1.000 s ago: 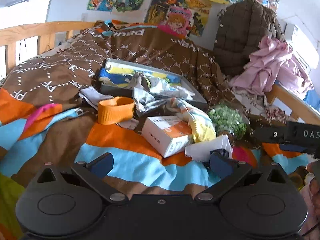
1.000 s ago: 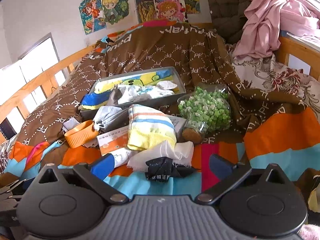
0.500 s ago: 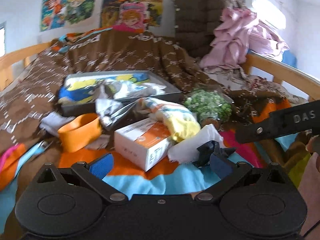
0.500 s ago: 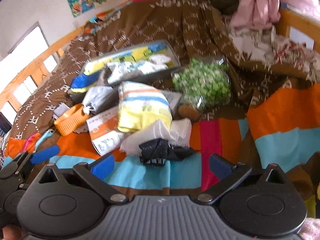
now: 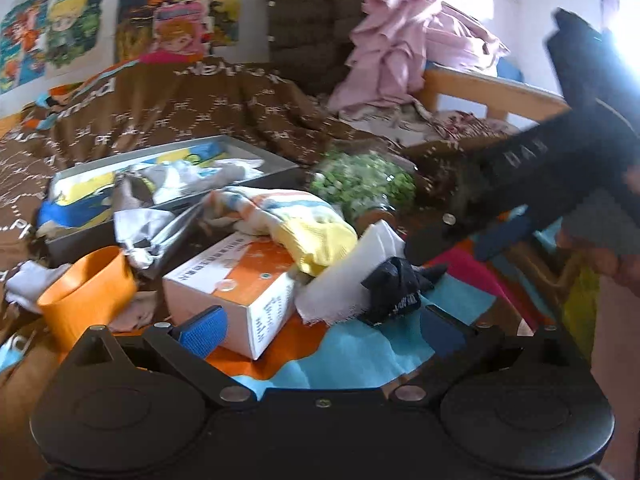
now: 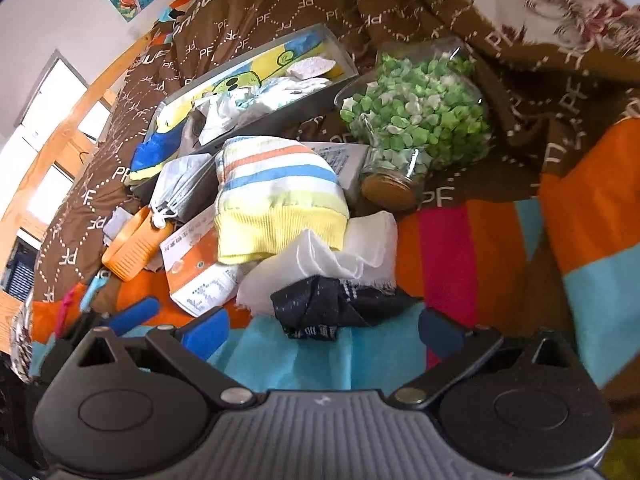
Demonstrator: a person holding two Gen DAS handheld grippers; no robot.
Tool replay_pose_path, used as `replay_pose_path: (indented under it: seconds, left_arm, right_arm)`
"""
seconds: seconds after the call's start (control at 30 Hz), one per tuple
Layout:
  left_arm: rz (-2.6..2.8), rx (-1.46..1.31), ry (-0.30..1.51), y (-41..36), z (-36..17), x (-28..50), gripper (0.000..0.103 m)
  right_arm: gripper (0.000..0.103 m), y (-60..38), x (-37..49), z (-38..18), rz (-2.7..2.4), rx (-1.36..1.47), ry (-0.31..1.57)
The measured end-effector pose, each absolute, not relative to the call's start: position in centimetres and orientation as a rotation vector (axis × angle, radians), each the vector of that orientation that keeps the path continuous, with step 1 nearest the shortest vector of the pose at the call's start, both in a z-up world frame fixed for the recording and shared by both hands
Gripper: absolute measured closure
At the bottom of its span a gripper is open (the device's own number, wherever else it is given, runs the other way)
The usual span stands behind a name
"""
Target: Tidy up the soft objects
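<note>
1. The biggest change is the right gripper (image 6: 322, 330): a second ago it looked level across the bed (image 6: 472, 264); now it has tipped down and closed in on the pile, so the heap fills its view. In the left view its black body (image 5: 520, 184) has swung up and across the right side, blurred with motion, with a hand (image 5: 600, 248) behind it.

2. The left gripper (image 5: 320, 326) has panned right and come nearer — the box (image 5: 240, 292) that sat well ahead of its jaws now lies just beyond its left finger.

3. Both sets of jaws stand wide apart and hold nothing.

4. The soft things have not shifted. The black sock (image 6: 324, 308) lies crumpled just ahead of the right jaws, centred between the fingers, touching the white cloth (image 6: 320, 264) behind it. The striped hat (image 6: 276, 196) sits further ahead, draped over the box.

5. From the left jaws the black sock (image 5: 394, 286) is ahead and toward the right finger, with the white cloth (image 5: 348, 280) beside it.

6. The grey tray (image 6: 280, 116) already holds some clothing and lies far ahead of both jaws, behind the pile; the jar (image 6: 416, 128) of green bits lies on its side ahead-right.

7. My reading — the right gripper is lining up on the sock as its first pick, probably bound for the tray. Nothing is gripped yet, so the sorting of this pile has barely begun.
</note>
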State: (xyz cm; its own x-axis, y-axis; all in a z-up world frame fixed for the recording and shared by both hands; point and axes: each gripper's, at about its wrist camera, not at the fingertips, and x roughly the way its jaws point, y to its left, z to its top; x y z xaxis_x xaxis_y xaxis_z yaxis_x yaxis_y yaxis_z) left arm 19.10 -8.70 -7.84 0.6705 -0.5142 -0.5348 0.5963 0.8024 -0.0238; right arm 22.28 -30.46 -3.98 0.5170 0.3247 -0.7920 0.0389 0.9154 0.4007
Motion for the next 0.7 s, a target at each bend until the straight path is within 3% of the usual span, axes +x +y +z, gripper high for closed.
replay_pose_path:
  seconds: [0.7]
  left_arm:
    - [-0.845, -0.193, 0.763, -12.0, -10.7, 22.6, 0.001]
  right_arm:
    - [0.000, -31.4, 29.3, -6.8, 0.187, 0.344, 1.040]
